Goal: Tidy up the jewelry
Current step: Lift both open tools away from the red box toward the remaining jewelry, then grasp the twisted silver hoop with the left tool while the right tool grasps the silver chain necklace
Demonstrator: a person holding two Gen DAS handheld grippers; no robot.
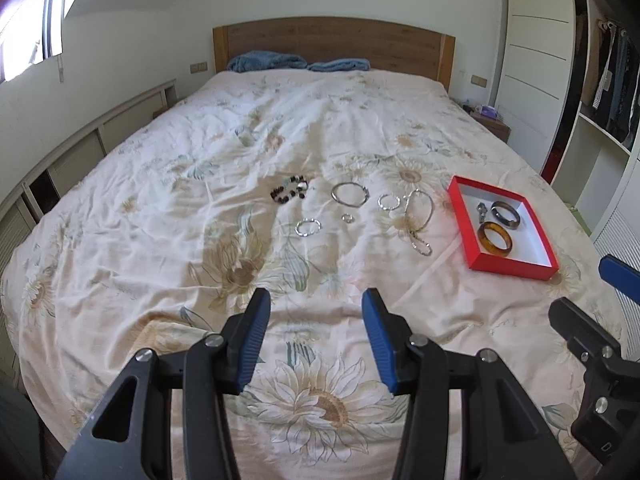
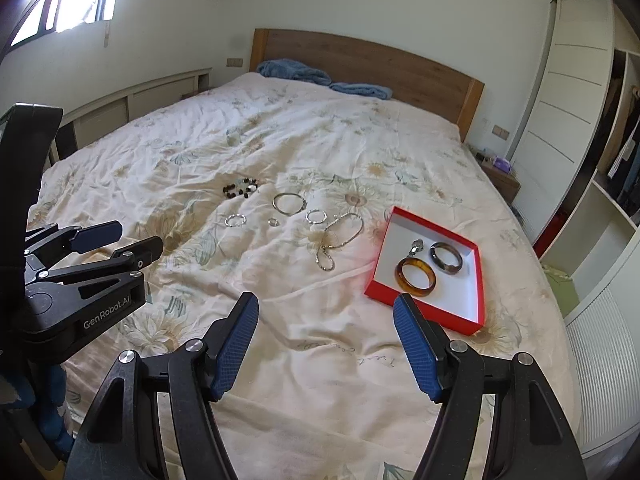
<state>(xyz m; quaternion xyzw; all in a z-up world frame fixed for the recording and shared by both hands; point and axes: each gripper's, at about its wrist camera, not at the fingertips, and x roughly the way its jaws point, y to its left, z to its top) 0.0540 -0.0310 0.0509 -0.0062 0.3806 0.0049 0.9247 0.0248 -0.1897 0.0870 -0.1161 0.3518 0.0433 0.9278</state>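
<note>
**Two open grippers hover over a bed of jewelry**

Two grippers hang above the near end of a floral bedspread (image 1: 160, 200), both parted and holding nothing. The left gripper (image 1: 316, 340) shows only cloth between its blue pads. The right gripper (image 2: 326, 344) spreads wider, also over bare cloth.

Just ahead and right of the right gripper lies a red box (image 2: 478, 280), already holding an amber bangle (image 2: 416, 277), a dark bangle (image 2: 446, 258) and a small charm (image 2: 416, 247).

Farther ahead, well apart from both tools, six pieces remain loose: a chain necklace (image 1: 420, 216), three silver rings of wire (image 1: 308, 227), a small ring (image 1: 348, 219) and a beaded bracelet (image 1: 290, 192). Roughly a third appears done.
</note>
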